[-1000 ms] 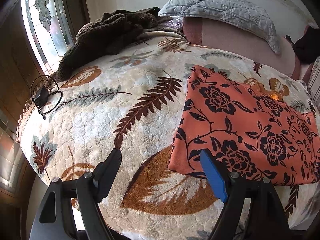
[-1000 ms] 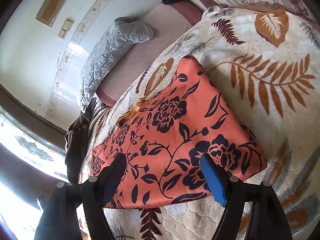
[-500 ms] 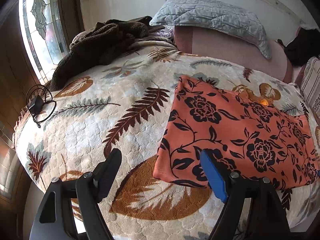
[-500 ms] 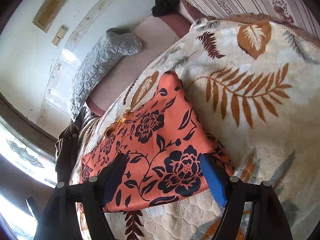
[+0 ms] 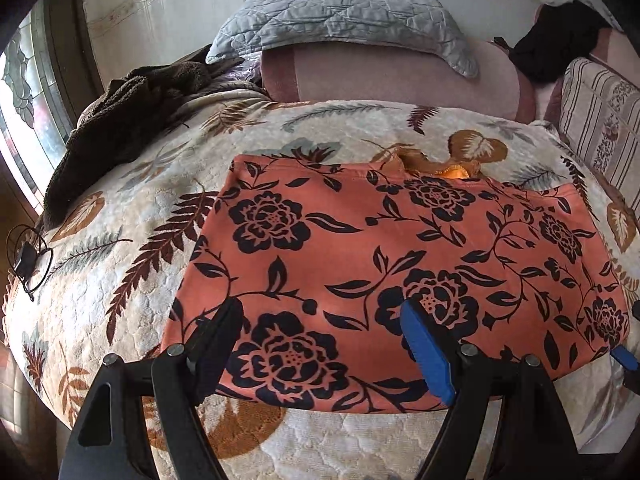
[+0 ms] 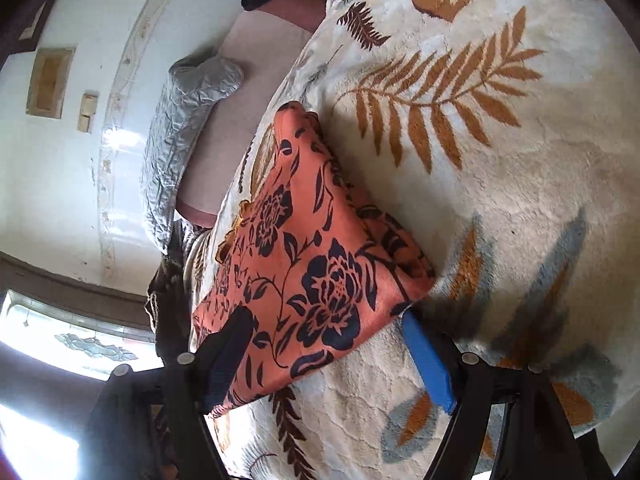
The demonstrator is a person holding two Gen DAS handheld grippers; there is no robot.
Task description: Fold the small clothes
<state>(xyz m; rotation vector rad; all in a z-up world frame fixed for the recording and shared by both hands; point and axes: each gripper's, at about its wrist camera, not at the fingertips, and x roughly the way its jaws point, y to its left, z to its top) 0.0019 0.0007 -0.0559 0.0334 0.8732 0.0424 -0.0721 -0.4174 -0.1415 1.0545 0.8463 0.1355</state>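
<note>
An orange garment with black flowers lies folded flat on the leaf-print blanket. My left gripper is open, its fingers over the garment's near left part. My right gripper is open at the garment's near right corner, the black finger over the cloth, the blue finger just beside its edge. A blue fingertip of the right gripper shows at the far right of the left wrist view. An orange frill sticks out at the garment's far edge.
A brown fleece lies at the back left of the bed. A grey quilted pillow rests on a pink bolster. A striped cushion stands at the right. A black cable lies at the left edge.
Both grippers have moved in toward the garment. The left one has shifted right, from over the bare blanket to over the garment's near left part. Both stay open.
</note>
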